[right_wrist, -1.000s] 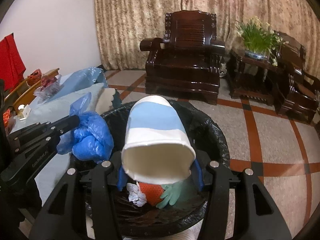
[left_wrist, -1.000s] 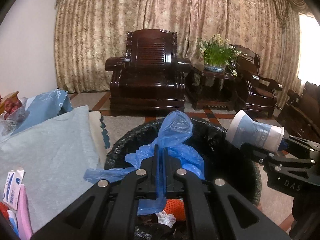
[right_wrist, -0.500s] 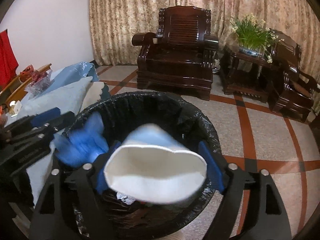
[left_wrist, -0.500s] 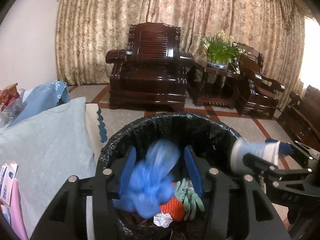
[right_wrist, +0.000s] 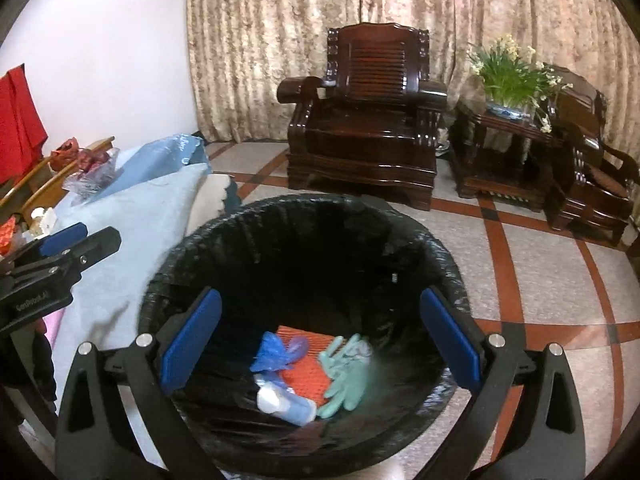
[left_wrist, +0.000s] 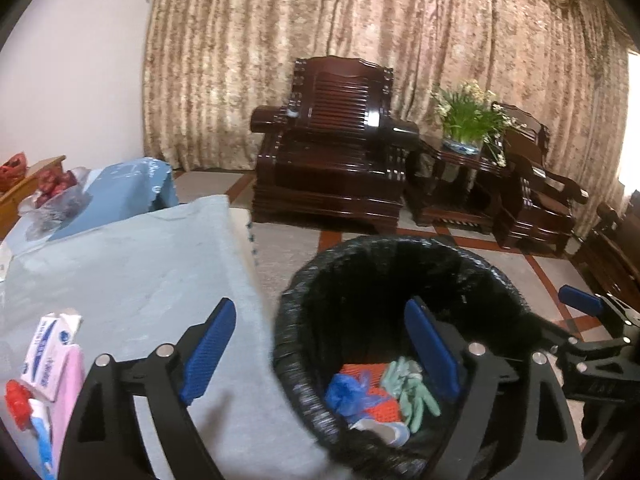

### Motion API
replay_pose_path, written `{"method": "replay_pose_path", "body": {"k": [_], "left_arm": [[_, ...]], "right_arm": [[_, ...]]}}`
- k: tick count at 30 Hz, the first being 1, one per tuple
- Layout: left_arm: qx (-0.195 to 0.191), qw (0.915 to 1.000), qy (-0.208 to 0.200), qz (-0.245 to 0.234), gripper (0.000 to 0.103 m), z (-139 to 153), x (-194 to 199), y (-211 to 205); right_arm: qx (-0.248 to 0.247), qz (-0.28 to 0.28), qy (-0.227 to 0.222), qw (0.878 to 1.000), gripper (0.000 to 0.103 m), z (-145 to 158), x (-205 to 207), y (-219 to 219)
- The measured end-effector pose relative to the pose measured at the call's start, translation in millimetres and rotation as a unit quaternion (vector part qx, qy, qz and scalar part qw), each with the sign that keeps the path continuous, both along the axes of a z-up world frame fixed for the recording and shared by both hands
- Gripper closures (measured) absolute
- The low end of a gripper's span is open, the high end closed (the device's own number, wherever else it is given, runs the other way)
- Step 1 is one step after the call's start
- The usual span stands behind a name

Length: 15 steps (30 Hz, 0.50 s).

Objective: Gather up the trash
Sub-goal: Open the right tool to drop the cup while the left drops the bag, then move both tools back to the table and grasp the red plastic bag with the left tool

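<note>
A black-lined trash bin (right_wrist: 400,216) stands on the floor beside the table; it also shows in the left wrist view (left_wrist: 460,252). Inside lie a crumpled blue plastic bag (right_wrist: 274,354), a blue-and-white paper cup (right_wrist: 286,402), a green glove (right_wrist: 344,376) and an orange mesh piece (right_wrist: 304,378). The bag (left_wrist: 346,394), cup (left_wrist: 384,430) and glove (left_wrist: 412,390) also show in the left wrist view. My right gripper (right_wrist: 320,348) is open and empty over the bin. My left gripper (left_wrist: 320,352) is open and empty, straddling the bin's left rim and the table edge.
The table with a light blue cloth (left_wrist: 120,272) is left of the bin, with a small white box (left_wrist: 50,352), a pink item (left_wrist: 68,396) and bags (left_wrist: 120,192) at its far end. Dark wooden armchairs (right_wrist: 368,120) and a plant (right_wrist: 512,72) stand behind.
My left gripper opened and dropped the blue bag into the bin. My right gripper opened and dropped the paper cup into it. The left gripper has shifted left toward the table.
</note>
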<state>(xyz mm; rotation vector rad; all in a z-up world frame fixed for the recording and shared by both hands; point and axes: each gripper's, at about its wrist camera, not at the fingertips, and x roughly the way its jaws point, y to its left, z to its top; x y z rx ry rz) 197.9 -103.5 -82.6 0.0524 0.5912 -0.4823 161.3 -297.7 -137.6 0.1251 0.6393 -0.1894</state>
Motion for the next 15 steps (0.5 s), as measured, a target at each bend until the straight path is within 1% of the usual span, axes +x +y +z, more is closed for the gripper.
{"method": "replay_pose_path", "body": {"k": [3, 7, 11, 15], "left_arm": [[0.002, 0.9999, -0.006, 0.012, 0.018, 2, -6, 21], [0.014, 0.9989, -0.022, 0.038, 0.018, 5, -18, 60], [0.018, 0.9964, -0.025, 0.079, 0.018, 5, -28, 102], [0.019, 0.9913, -0.025, 0.128, 0.018, 3, -36, 147]], "right_arm": [[0.004, 0.011, -0.003, 1.0, 0.006, 5, 3, 13], [0.006, 0.033, -0.01, 0.999, 0.006, 10, 8, 36], [0.01, 0.06, -0.019, 0.998, 0.006, 15, 17, 68], [0.01, 0.095, -0.023, 0.995, 0.006, 18, 28, 103]]}}
